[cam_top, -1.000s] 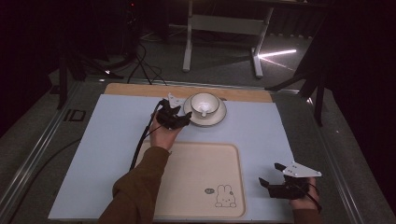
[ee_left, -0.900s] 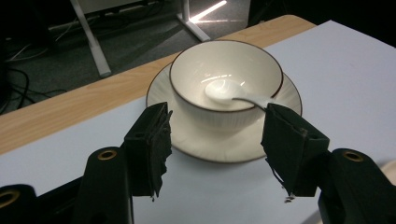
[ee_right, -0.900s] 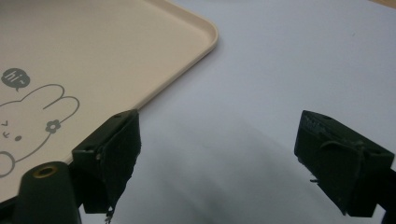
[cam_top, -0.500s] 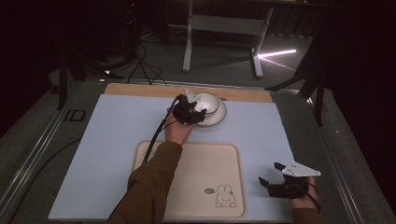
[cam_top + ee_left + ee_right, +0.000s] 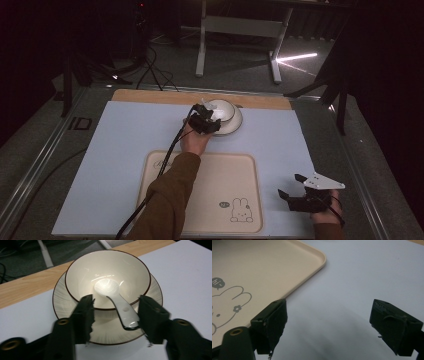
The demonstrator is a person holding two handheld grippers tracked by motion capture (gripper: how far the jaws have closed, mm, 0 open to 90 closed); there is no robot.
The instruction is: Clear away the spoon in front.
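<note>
Open claw (image 5: 328, 325) beside tray (image 5: 287, 270)

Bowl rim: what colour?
Dark brown line around the cream bowl; the left gripper view shows it best.

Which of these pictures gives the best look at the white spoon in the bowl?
The left gripper view: the spoon lies close up, its scoop in the bowl and its handle over the rim, between the left gripper jaws. In the high view the spoon is too small to make out beside the gripper. The right gripper view looks at a tray corner instead.
</note>
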